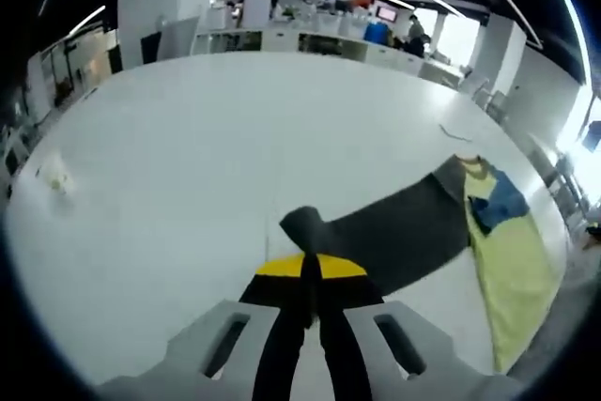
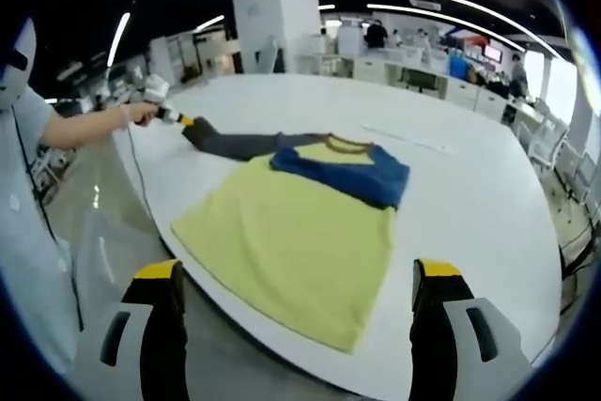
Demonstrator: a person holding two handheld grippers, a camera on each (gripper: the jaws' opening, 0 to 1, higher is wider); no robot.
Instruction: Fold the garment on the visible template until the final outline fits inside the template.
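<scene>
**Long-sleeved shirt stretched out by one sleeve on the white table**

While the left gripper (image 1: 310, 302) stands with its yellow-tipped black jaws clenched on the end of the dark grey sleeve (image 1: 385, 232), the rest of the garment lies flat on the large white table (image 1: 216, 147). In the left gripper view the sleeve runs from the jaws up and to the right as a long, taut band, its cuff end curled over just above the jaws. It joins the pale yellow body of the shirt (image 1: 512, 274), which reaches toward the table's near edge.

In the right gripper view the garment, a pale yellow fabric shirt with a blue upper panel (image 2: 300, 232), spreads across the near part of the table, its hem close to the table's edge. The blue panel (image 2: 352, 176) crosses the chest and shoulder, and a brownish collar (image 2: 346, 145) sits just above it. The grey sleeve extends away to the left, where a person's hand (image 2: 143, 112) holds the left gripper at its far end.

The right gripper (image 2: 298, 312) is released, its two jaws wide apart and nothing between them, hovering at the near edge of the table before the hem.
</scene>
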